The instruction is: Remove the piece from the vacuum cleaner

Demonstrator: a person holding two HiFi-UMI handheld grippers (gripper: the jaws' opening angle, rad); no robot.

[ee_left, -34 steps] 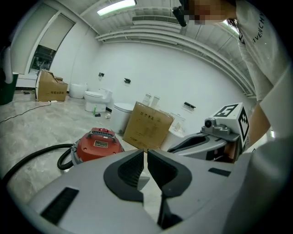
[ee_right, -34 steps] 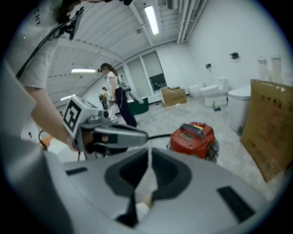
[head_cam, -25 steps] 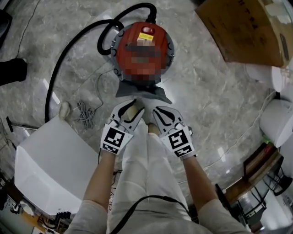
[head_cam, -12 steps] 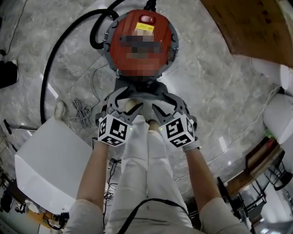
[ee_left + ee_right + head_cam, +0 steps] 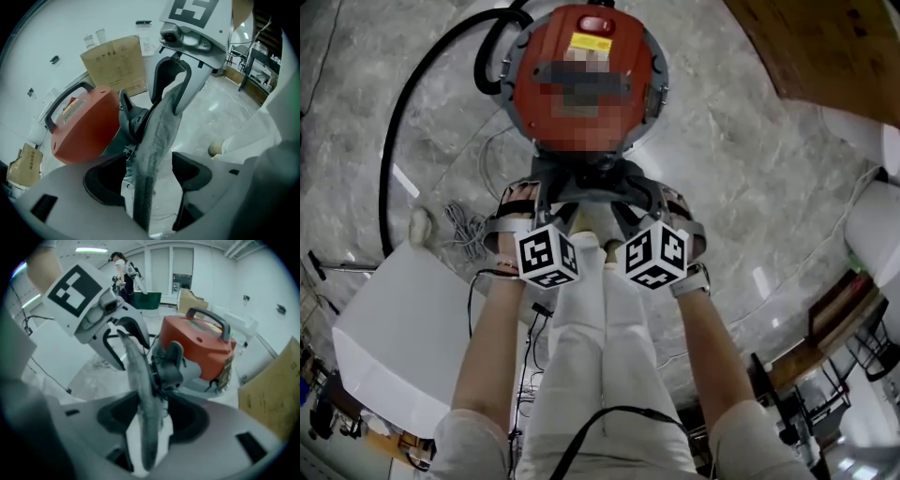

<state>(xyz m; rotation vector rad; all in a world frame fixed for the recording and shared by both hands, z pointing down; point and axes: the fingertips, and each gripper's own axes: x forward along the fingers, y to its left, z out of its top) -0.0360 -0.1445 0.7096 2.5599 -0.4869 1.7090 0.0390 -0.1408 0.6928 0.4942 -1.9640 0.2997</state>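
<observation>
Left tongs (image 5: 146, 176) and right tongs (image 5: 150, 420), just opened wide, each straddle one end of the piece (image 5: 161, 122), unpinched, long axis crossways at the vacuum (image 5: 581, 75) front.

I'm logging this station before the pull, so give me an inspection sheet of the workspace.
Surface: grey marble floor.
Job's things: red vacuum cleaner; grey piece on its front.
Clutter: white box; cardboard box.
Grippers: left gripper and right gripper open, jaws just opened, grey piece between each pair.
Cables: black hose looped by the vacuum; thin cord coiled on floor.
Surroundings: a person standing far back in the room.
</observation>
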